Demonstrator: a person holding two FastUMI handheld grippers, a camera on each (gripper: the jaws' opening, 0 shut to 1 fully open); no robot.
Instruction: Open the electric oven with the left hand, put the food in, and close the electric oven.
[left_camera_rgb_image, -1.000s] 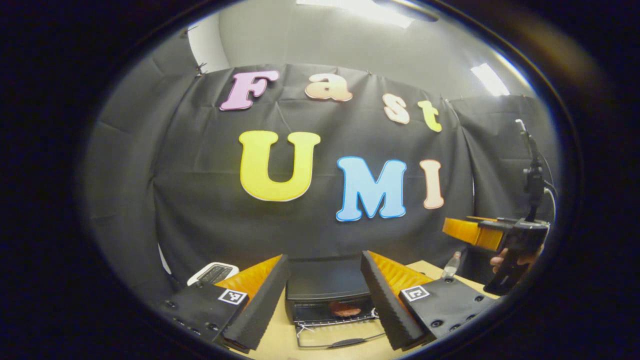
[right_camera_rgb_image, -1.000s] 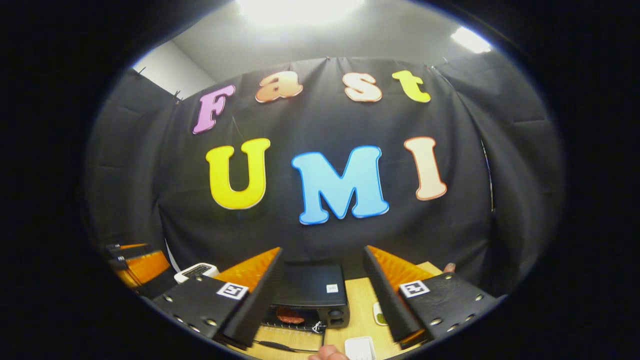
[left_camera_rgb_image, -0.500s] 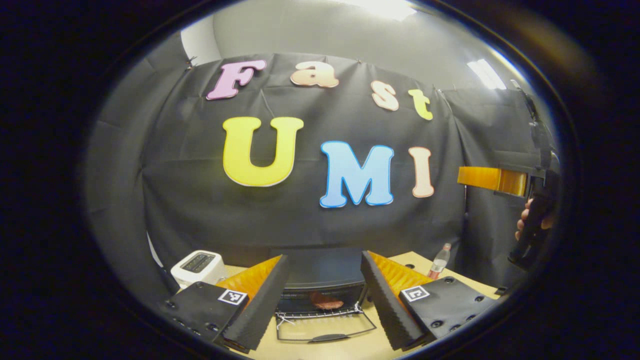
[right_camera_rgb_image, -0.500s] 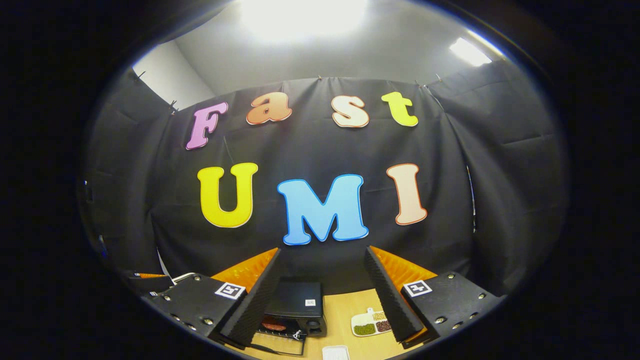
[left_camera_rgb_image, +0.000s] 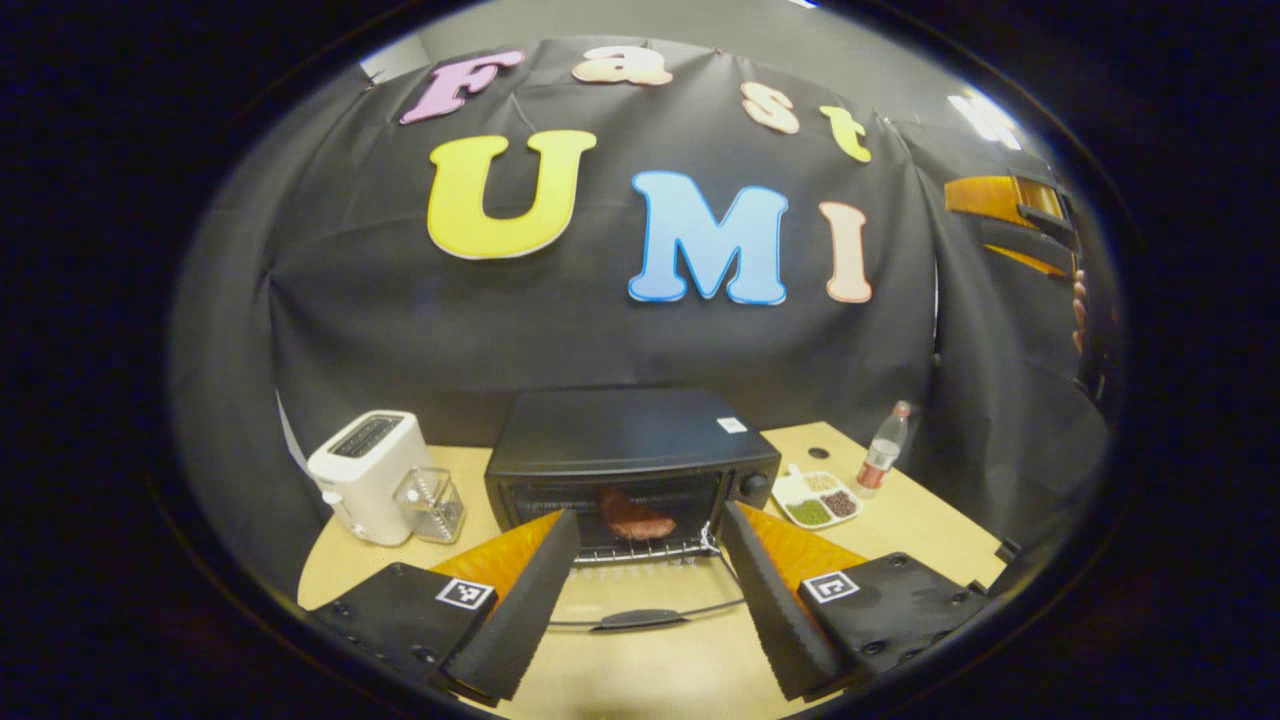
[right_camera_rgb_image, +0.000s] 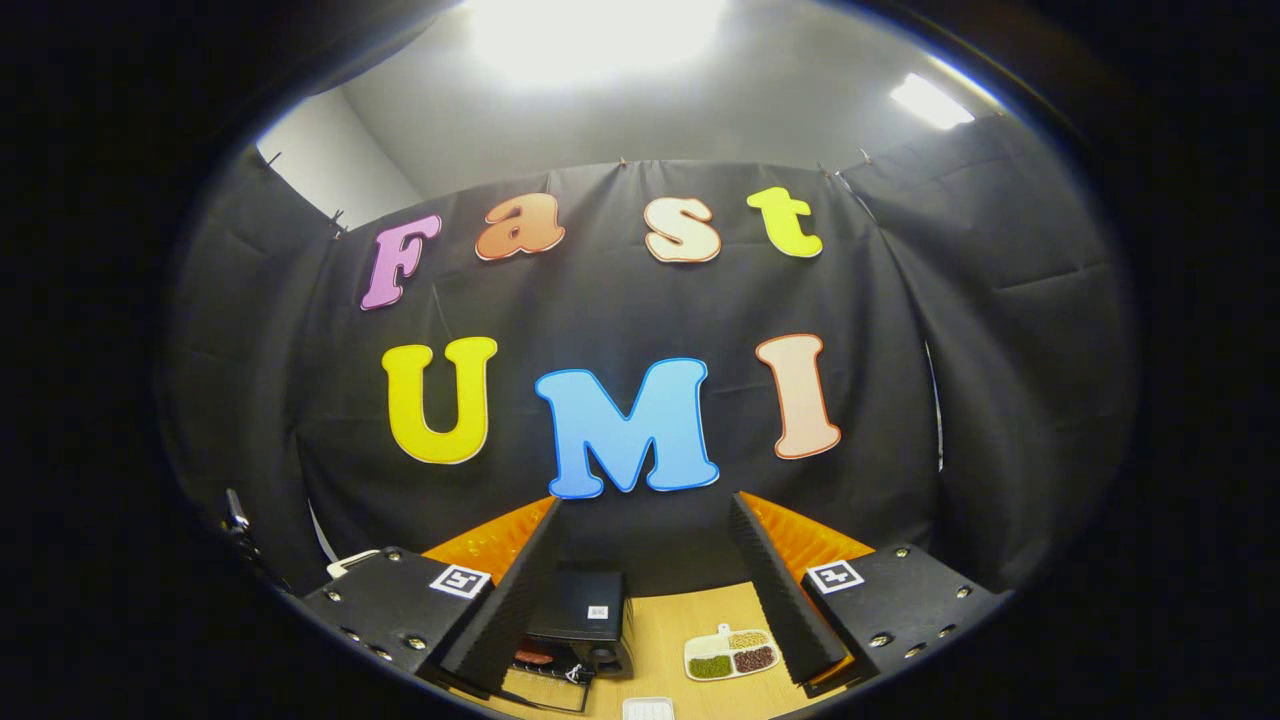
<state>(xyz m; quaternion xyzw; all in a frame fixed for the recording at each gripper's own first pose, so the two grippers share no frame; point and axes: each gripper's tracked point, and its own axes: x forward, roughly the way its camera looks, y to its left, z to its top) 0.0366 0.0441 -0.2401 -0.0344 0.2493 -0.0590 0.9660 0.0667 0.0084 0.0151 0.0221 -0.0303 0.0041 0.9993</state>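
Left gripper (left_camera_rgb_image: 648, 600): my fingers were spread wide, nothing between them, hanging above the table (left_camera_rgb_image: 930, 530) in front of the oven.

Around the oven, left gripper view:
- White toaster (left_camera_rgb_image: 362, 475) at 9 o'clock of the oven, a clear ribbed container (left_camera_rgb_image: 433, 504) touching its right side.
- Divided dish (left_camera_rgb_image: 820, 497) with green, brown and pale fillings at 3 o'clock, just beside the oven's knob end.
- Water bottle (left_camera_rgb_image: 882, 452) upright past the dish, near the back edge of the table.
- Nothing stood between my left fingers and the door.

Electric oven (left_camera_rgb_image: 632, 450): black box, long axis running 9-to-3 across the view, mouth facing me at 6 o'clock. Door (left_camera_rgb_image: 650, 615) was dropped flat toward me, its handle at the near edge between my fingers. Food (left_camera_rgb_image: 636, 520), a reddish-brown piece, lay on the wire rack (left_camera_rgb_image: 640, 549) inside the cavity, long side also 9-to-3.

Right gripper (right_camera_rgb_image: 645, 590): fingers parted, nothing held, raised well above the table. In the left gripper view it sat up at 2 o'clock with a hand (left_camera_rgb_image: 1080, 308) behind it. Right gripper view had the oven low between the fingers, door down, the dish at its 3 o'clock, and a white object (right_camera_rgb_image: 648, 709) at the bottom edge, too cropped to identify.
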